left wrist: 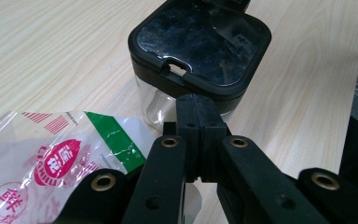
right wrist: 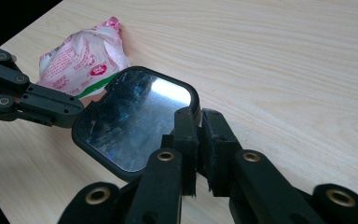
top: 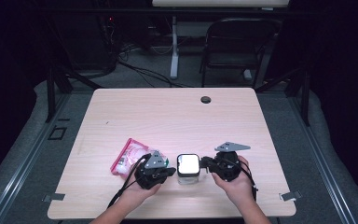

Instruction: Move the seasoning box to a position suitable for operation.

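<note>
Pale wood surface (top: 168, 116): near its front edge, left tool (left wrist: 196, 105) is fully closed, empty, at the jar (top: 188, 169). Right tool (right wrist: 199, 122), nearly closed, grips the jar's rim. Packet (top: 129, 156) lies left.

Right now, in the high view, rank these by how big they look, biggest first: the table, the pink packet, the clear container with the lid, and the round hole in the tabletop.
1. table
2. and 3. pink packet and clear container: too alike to rank, as the left gripper hides part of the packet
4. round hole
</note>
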`<action>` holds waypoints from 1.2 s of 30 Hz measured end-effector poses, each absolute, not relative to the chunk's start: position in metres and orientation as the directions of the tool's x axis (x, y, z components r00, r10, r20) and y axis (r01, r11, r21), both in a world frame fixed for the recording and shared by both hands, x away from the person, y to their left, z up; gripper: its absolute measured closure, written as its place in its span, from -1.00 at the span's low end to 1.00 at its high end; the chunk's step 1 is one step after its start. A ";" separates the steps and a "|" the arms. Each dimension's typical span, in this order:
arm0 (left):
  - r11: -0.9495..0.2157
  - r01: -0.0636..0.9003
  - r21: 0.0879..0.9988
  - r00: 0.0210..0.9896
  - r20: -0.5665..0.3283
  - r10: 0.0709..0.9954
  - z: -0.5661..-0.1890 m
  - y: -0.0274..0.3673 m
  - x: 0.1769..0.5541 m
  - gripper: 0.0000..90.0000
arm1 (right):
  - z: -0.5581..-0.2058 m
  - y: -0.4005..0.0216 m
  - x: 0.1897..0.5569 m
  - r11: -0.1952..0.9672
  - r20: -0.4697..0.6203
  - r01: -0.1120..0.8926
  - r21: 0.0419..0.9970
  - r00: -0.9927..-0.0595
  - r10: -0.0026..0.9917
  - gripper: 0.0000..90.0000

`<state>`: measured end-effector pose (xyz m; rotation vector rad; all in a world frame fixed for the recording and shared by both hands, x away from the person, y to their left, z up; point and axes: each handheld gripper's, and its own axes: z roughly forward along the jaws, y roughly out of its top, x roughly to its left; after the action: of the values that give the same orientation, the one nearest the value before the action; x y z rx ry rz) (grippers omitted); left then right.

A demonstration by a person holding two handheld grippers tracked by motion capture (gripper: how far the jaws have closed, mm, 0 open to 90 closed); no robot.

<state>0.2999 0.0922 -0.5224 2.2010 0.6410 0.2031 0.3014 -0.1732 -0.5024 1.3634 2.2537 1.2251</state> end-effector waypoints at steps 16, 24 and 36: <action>-0.539 0.379 0.752 0.860 -0.071 0.505 -0.524 0.089 0.300 1.00 | -0.503 -0.174 0.301 0.213 0.212 0.618 0.757 -0.541 0.814 0.88; -0.531 0.372 0.761 0.860 -0.067 0.506 -0.521 0.090 0.300 1.00 | -0.504 -0.175 0.301 0.202 0.218 0.619 0.759 -0.534 0.817 0.87; -0.529 0.351 0.773 0.866 -0.054 0.497 -0.512 0.087 0.301 1.00 | -0.506 -0.173 0.291 0.211 0.196 0.598 0.773 -0.542 0.817 0.74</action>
<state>0.3015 0.0872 -0.5121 2.1809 0.6110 0.2172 0.2912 -0.1730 -0.5057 1.3405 2.2323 1.2409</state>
